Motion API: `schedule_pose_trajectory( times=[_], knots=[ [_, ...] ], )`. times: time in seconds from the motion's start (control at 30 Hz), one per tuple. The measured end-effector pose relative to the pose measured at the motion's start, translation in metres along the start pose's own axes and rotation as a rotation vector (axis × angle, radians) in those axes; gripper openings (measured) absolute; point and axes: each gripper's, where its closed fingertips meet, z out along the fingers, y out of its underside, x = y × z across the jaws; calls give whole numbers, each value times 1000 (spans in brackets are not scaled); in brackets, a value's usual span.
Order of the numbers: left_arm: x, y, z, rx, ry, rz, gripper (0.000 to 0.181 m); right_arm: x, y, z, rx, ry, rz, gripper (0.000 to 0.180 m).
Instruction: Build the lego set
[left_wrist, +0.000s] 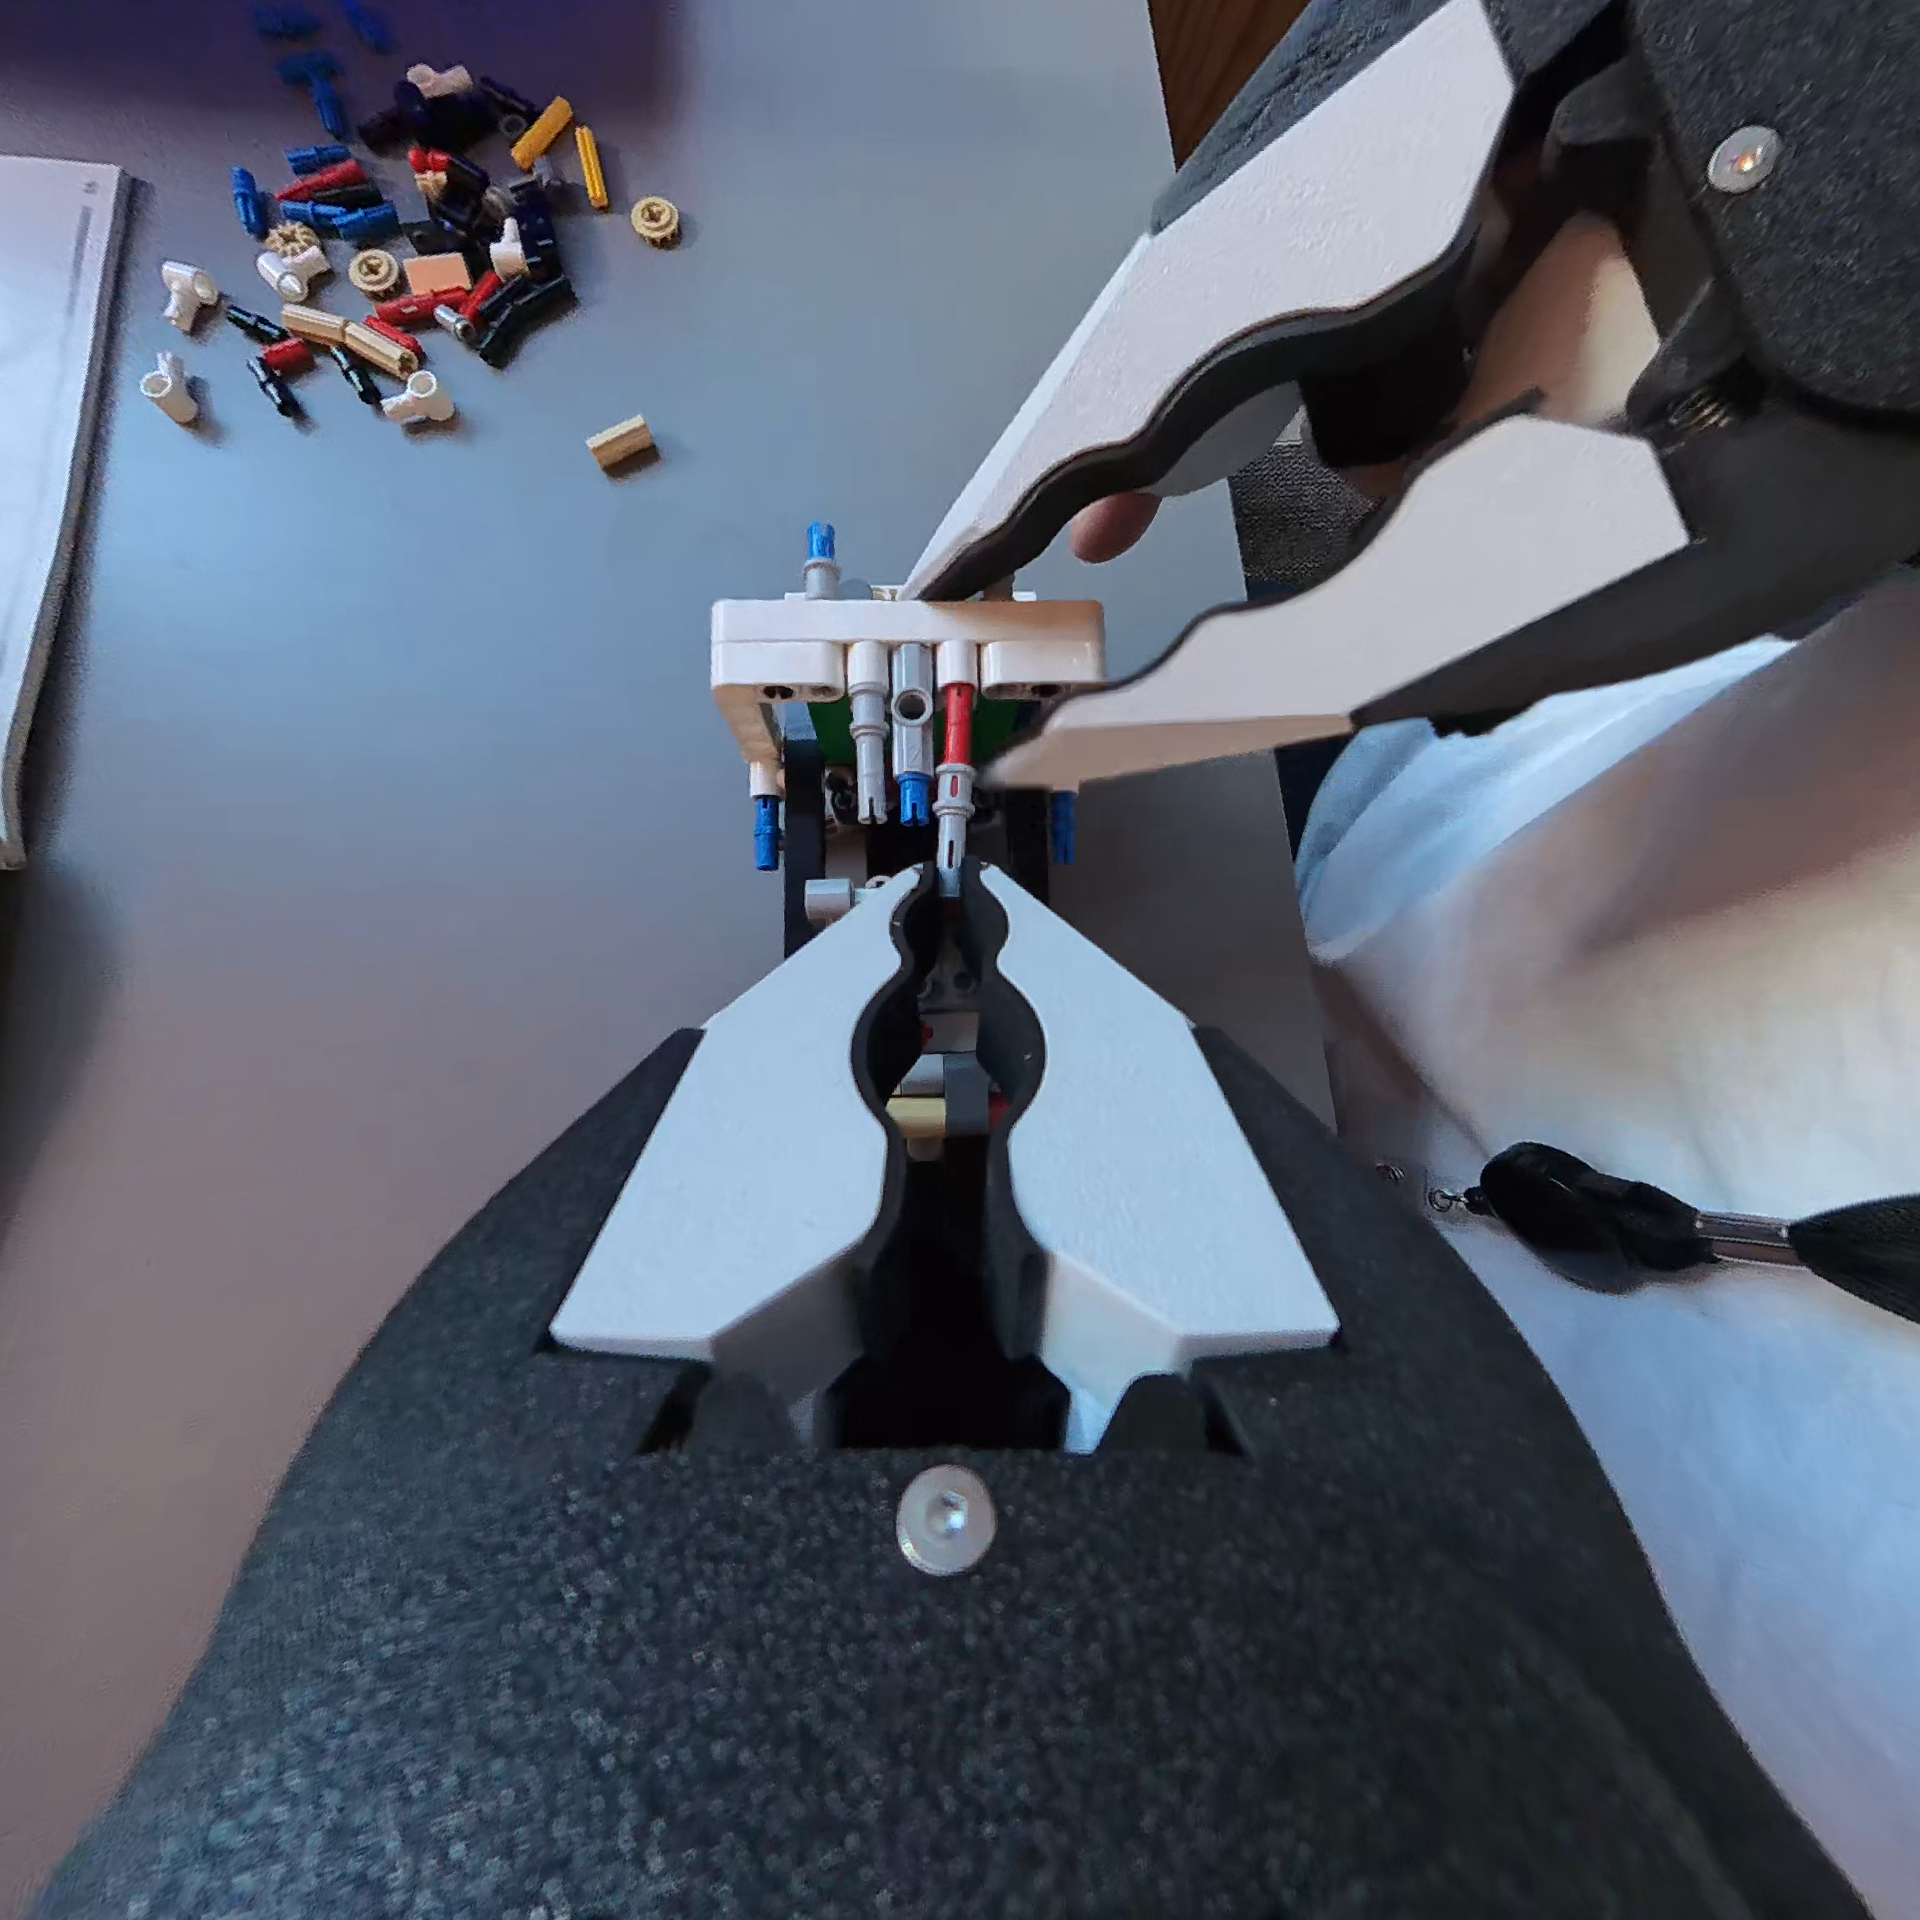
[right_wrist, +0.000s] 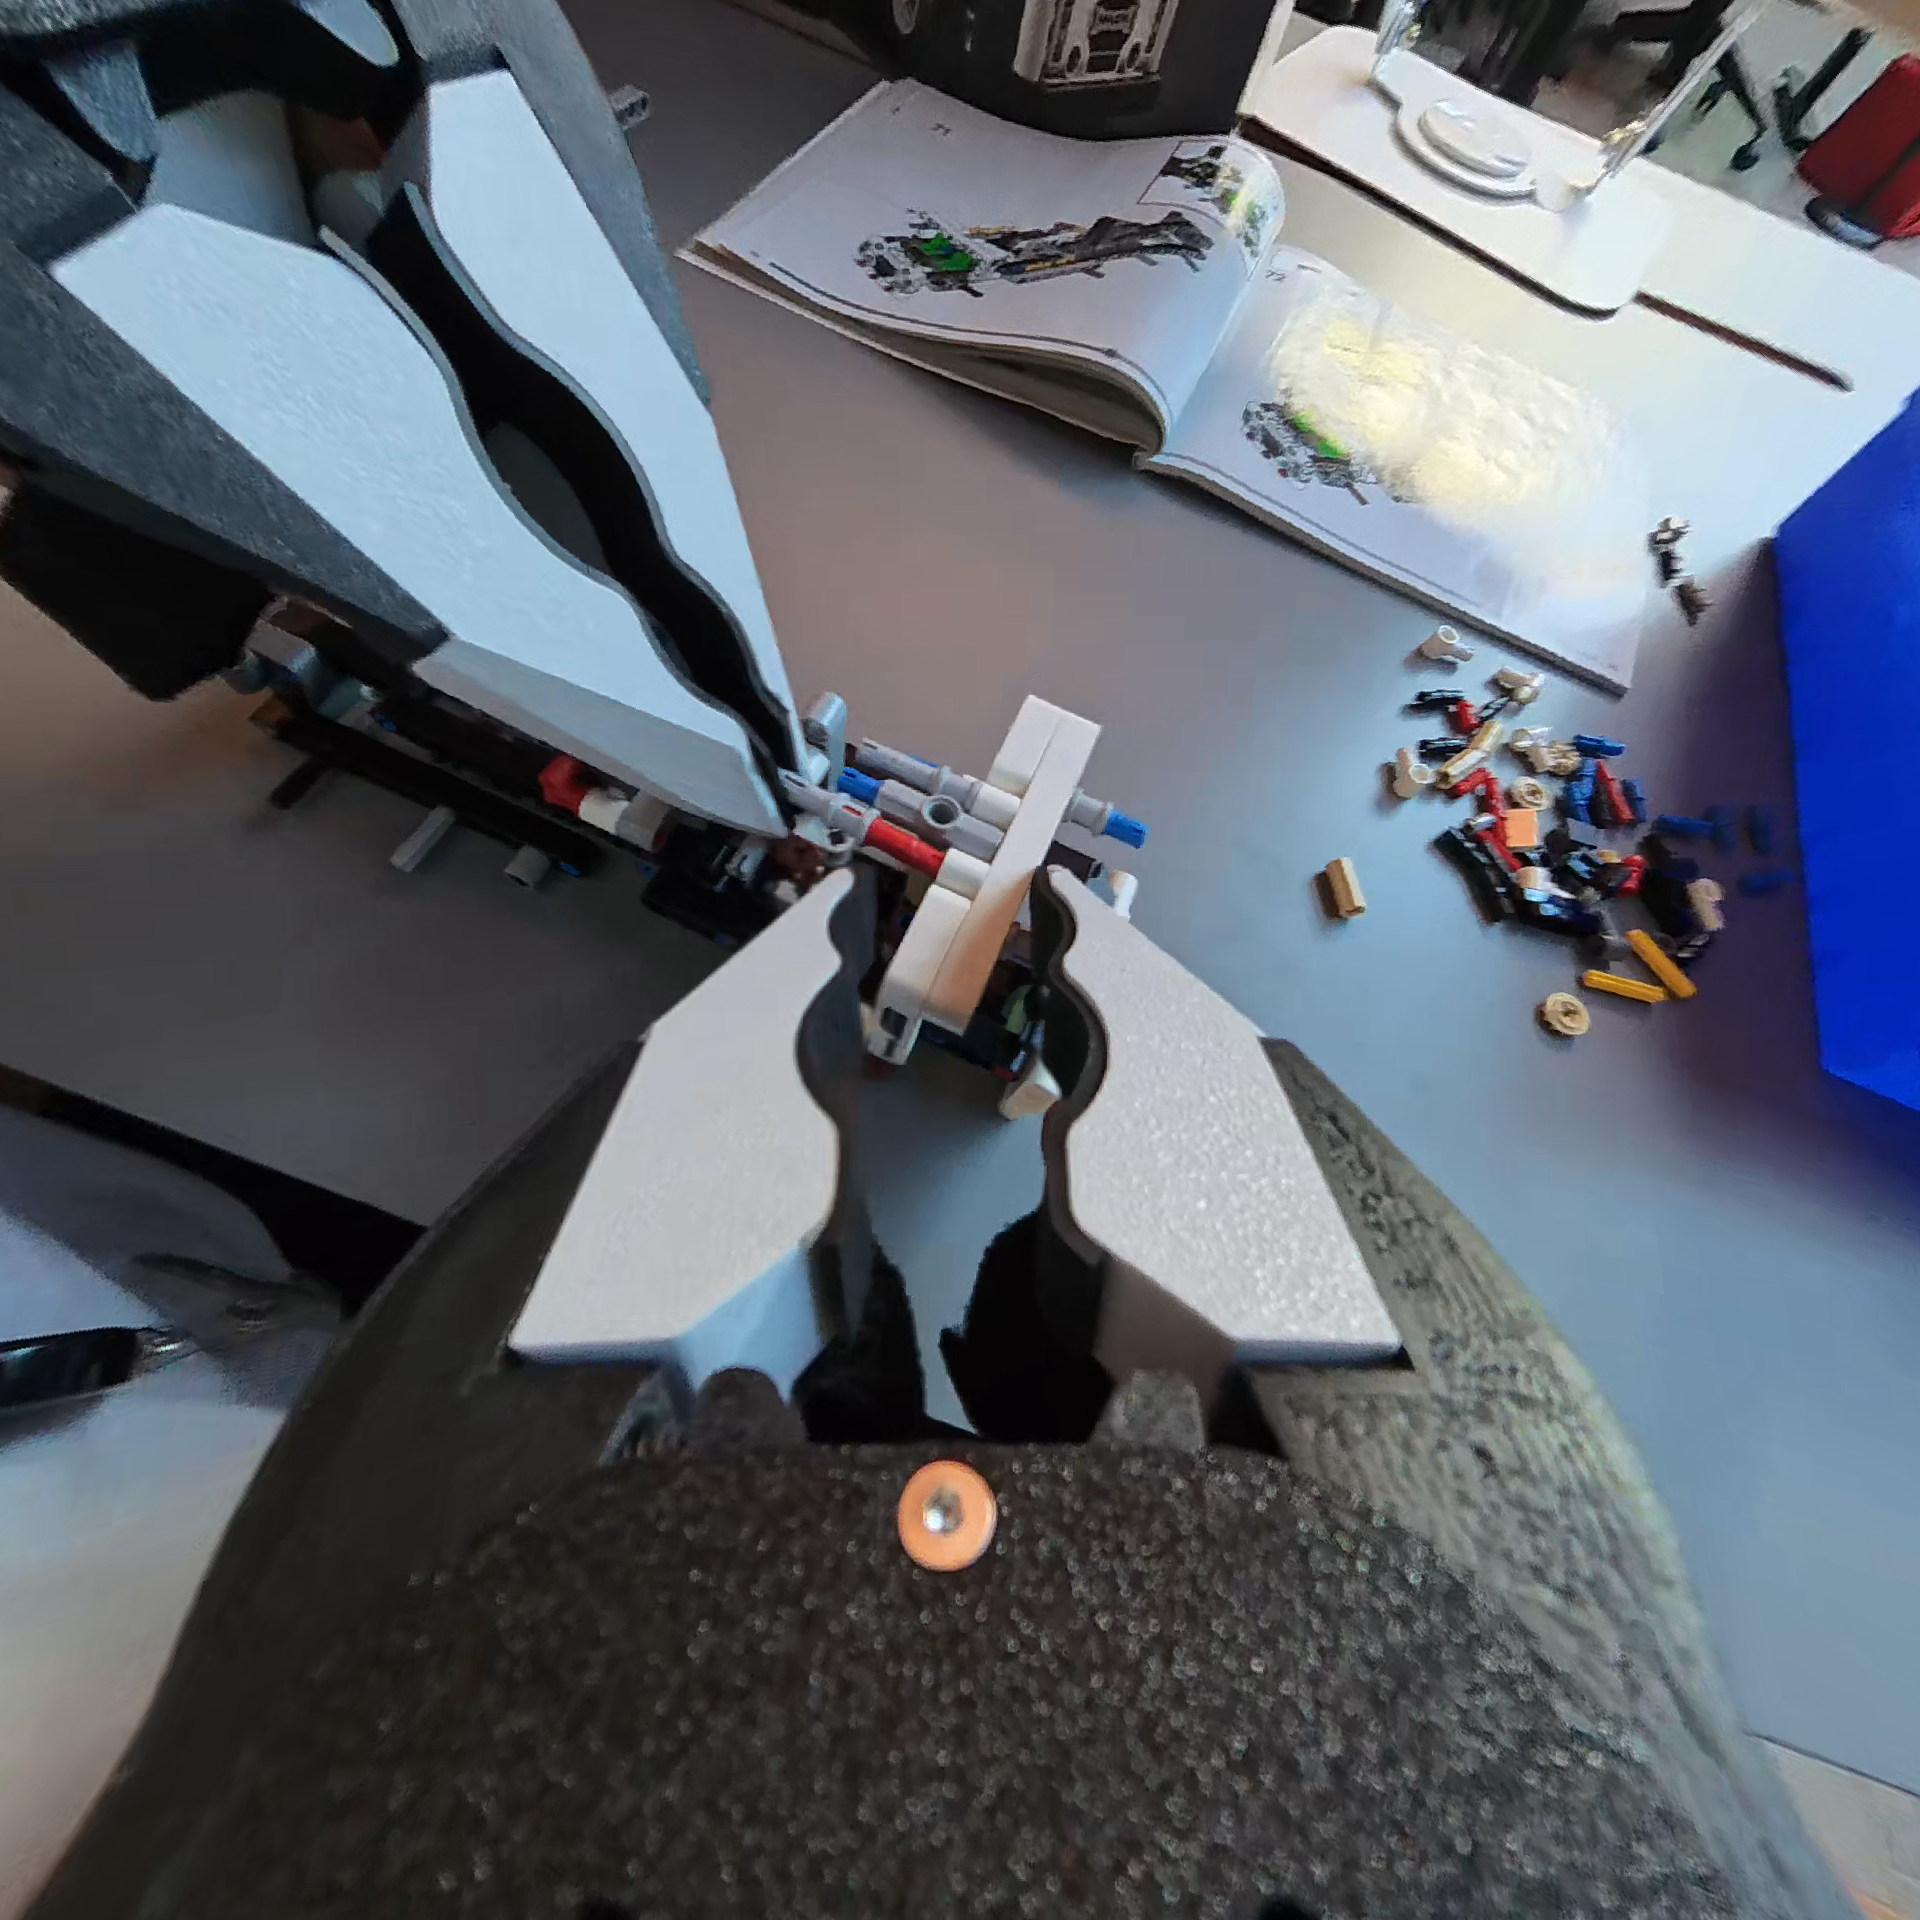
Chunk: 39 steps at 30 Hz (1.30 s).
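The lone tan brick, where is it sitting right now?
The tan brick lies alone on the grey table, between the white frame and the loose parts pile; it shows upper left in the left wrist view.

Office or lab workspace: a grey table (right_wrist: 1039, 582) is carrying an open instruction booklet (right_wrist: 1195, 343), a heap of loose building pieces (right_wrist: 1558, 831) and a clear plastic stand (right_wrist: 1538, 94); chair legs are showing beyond.

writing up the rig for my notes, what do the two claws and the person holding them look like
Both match: the left claw and right claw each have a grainy black body, a silver screw at its centre, and two pale grey-white fingers with wavy black inner pads. The person wears a white garment with a black drawstring toggle.
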Motion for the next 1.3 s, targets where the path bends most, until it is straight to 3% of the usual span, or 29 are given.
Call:
schedule_pose_trajectory(
  times=[0.23,0.53,0.9,1.03,1.3],
  knots=[
    [1,-4,5,0,-35,44,0,7,2,-1,-9,53,-8,24],
    [1,-7,8,57,-166,-92,1,12,3,-1,-7,79,-12,23],
    [2,-7,10,0,-120,-130,0,13,5,-2,-6,107,-48,21],
    [3,-7,10,-1,-110,-179,0,9,5,-2,-8,56,-14,29],
    [8,-8,10,7,-81,-242,0,15,7,-2,-54,182,-156,21]
  ],
)
